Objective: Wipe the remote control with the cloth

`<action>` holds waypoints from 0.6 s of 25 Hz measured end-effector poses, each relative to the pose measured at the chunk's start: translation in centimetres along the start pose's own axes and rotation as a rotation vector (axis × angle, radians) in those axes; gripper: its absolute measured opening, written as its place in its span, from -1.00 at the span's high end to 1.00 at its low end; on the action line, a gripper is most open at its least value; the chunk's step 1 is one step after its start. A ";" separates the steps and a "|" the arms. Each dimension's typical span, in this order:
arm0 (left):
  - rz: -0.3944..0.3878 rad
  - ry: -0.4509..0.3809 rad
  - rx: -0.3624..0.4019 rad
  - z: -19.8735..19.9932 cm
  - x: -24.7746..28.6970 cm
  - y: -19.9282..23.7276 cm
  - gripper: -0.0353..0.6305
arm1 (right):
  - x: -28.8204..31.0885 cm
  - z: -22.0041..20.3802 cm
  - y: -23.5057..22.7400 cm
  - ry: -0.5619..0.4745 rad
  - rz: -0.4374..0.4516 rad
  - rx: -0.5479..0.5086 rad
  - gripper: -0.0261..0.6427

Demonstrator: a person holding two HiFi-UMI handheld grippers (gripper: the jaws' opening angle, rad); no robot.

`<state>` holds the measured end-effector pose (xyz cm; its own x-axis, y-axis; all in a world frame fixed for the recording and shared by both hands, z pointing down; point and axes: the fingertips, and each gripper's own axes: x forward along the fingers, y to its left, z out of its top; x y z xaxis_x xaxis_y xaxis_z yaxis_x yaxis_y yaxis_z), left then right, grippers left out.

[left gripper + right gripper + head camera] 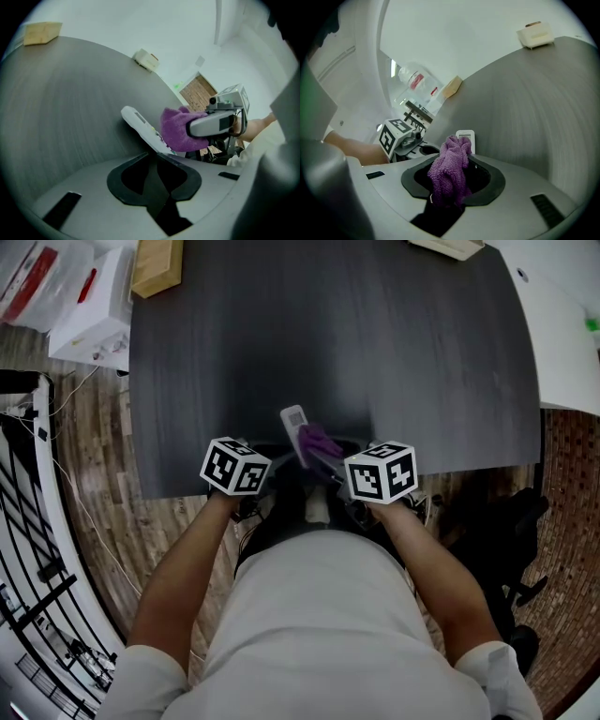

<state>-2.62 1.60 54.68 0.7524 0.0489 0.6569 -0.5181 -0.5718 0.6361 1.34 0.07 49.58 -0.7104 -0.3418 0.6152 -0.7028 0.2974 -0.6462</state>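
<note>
- The remote (138, 123) has its near end clamped in the left claw (157, 157), whose jaws stand narrow and pinched on it.
- Its long axis runs straight on from that claw, so the far end points away from the person and out over the table (281, 334).
- In the left gripper view it slopes up out of the jaws. I cannot tell whether the far tip rests on the table or hangs just above it.
- It is white, slim and flat, face up. There is a small dark window near the far end and a few coloured buttons nearer the claw.
- The cloth (177, 130) lies against the remote's middle, on the side towards the right claw (452, 168).
- That claw's jaws are closed on the cloth, which bunches up between them and spills out in front.
- From the right claw, only the remote's far end shows, just past the top of the cloth.
- The cloth is purple and nubbly, gathered in a loose wad.
- Count: one remote, one cloth, two claws, and one marker cube on each, two in all (234, 466) (382, 472).
- The two claws sit close together at the table's near edge and angle in towards each other.
- Well beyond both claws, at the table's far side, are one wooden block (156, 266) ahead of the left claw and one pale box (536, 33) ahead of the right.
</note>
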 end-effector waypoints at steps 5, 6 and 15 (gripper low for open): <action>-0.007 -0.027 -0.023 -0.6 -1.0 0.4 0.74 | 0.8 -0.4 0.5 0.029 -0.005 -0.039 0.53; -0.009 -0.035 -0.034 -0.7 -1.2 0.5 0.74 | 0.9 -0.4 0.6 0.032 -0.008 -0.045 0.53; -0.034 -0.234 -0.168 1.1 -2.5 0.0 0.74 | -1.2 1.9 -1.8 0.004 -0.161 -0.132 0.53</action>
<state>-4.04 0.55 52.61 0.8339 -0.1360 0.5349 -0.5364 -0.4280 0.7273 3.55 -1.76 49.12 -0.5882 -0.3910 0.7079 -0.8061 0.3538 -0.4744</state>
